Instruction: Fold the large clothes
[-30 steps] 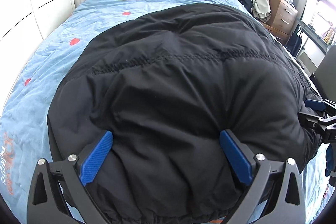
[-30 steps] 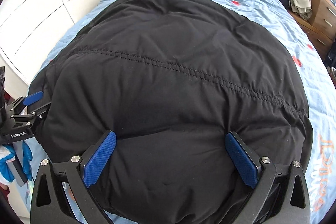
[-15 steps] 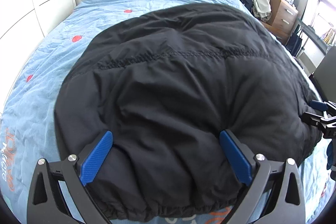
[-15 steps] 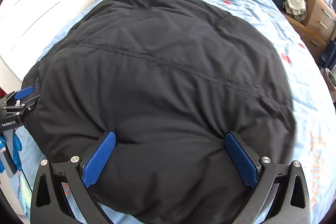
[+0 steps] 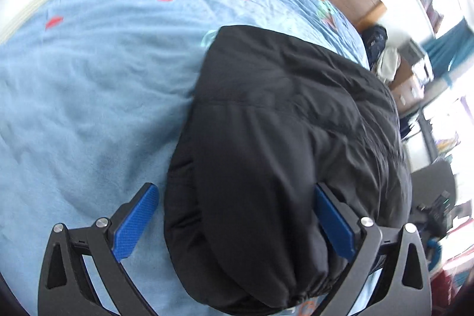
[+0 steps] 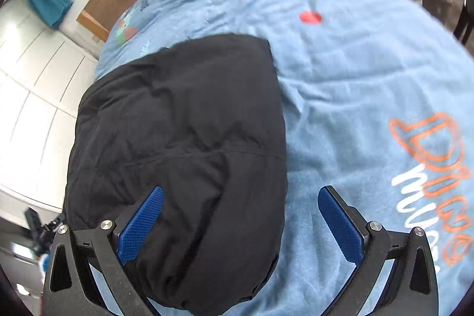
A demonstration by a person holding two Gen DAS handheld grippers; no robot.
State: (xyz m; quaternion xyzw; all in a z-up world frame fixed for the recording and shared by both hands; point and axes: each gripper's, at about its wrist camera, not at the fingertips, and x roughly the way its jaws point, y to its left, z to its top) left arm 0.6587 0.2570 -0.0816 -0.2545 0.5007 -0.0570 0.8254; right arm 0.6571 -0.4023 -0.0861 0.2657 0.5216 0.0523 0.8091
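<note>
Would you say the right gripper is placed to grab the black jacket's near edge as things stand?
Probably yes: the right gripper is open, and the black jacket already bulges between its fingers, with nothing in front of it on the blue bedspread.

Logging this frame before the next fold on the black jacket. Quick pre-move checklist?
1. Left claw open: ok, blue pads wide apart.
2. Right claw open: ok.
3. Black jacket free of both claws: cannot tell; fabric bulges between the pads, contact unclear.
4. Jacket fully on the blue bedspread: ok.
5. Fold edges even: cannot tell, both views tilted and blurred.
6. Bedspread bare beside the jacket for the next fold: ok.
</note>
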